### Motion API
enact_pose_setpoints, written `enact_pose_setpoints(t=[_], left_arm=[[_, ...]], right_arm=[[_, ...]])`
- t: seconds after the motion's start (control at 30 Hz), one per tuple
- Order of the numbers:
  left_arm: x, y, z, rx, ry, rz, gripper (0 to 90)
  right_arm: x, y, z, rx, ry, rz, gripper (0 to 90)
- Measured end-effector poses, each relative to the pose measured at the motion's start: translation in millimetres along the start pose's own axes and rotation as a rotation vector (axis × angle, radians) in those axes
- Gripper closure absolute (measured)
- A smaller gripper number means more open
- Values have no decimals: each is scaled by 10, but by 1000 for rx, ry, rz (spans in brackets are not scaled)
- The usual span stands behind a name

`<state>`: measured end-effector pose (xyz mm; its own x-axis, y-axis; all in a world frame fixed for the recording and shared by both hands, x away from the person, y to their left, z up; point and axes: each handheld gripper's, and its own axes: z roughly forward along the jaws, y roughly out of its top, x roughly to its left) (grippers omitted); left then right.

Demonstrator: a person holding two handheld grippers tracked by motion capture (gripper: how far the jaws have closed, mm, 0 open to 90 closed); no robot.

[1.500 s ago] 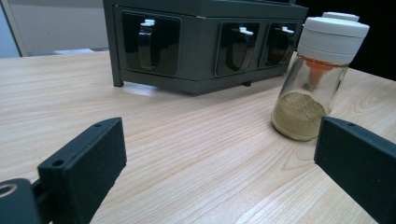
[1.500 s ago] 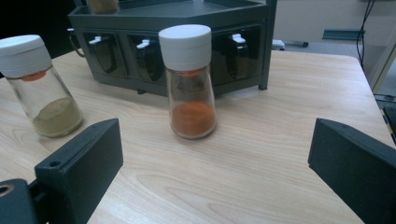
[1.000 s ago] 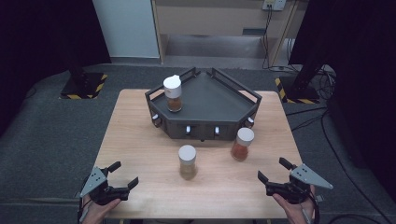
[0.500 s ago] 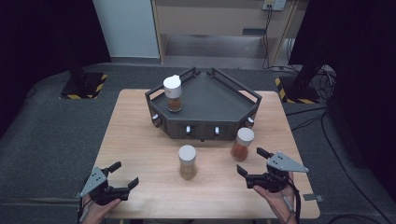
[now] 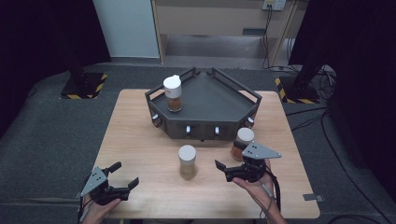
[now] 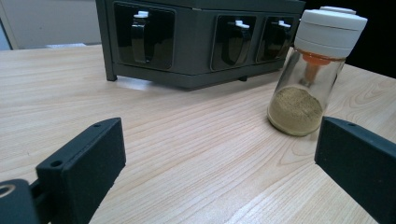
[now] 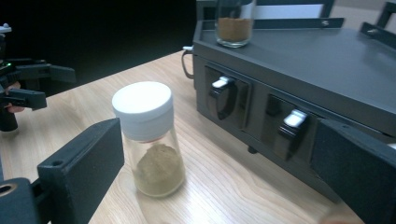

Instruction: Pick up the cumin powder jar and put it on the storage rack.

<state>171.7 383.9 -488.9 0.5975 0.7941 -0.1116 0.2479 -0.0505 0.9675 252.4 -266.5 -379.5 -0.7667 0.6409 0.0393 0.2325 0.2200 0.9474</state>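
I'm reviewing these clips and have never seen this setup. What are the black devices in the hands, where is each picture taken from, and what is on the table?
A person holds hand-held tongs, one per hand; there is no robot arm. The high view looks down on the wooden table, with the left tongs and the right tongs near its front edge. Each of the other two pictures comes from a camera riding on one pair of tongs, looking between its black jaws.

On the table stands a dark rack with a spice jar on top. Two more jars stand in front: a white-capped jar in the middle and another jar beside the right tongs. Both tongs are open and hold nothing.
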Motion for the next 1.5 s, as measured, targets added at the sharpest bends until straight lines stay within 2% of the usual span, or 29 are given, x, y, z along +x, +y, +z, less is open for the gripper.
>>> enact_pose_setpoints(t=[0.5, 0.9, 1.23, 1.33, 1.5], left_arm=[[3, 5, 4, 5, -6, 5, 6], [2, 9, 9, 11, -9, 8, 6], [-2, 10, 13, 13, -9, 9, 6], [-4, 12, 11, 13, -10, 13, 6], [-1, 10, 13, 13, -12, 10, 6]], right_arm=[[74, 129, 514, 27, 116, -18, 38], [89, 122, 856, 60, 169, -17, 53], [85, 57, 1062, 82, 186, -13, 99], [73, 18, 1117, 87, 188, -4, 127], [78, -7, 1170, 99, 190, -16, 178]])
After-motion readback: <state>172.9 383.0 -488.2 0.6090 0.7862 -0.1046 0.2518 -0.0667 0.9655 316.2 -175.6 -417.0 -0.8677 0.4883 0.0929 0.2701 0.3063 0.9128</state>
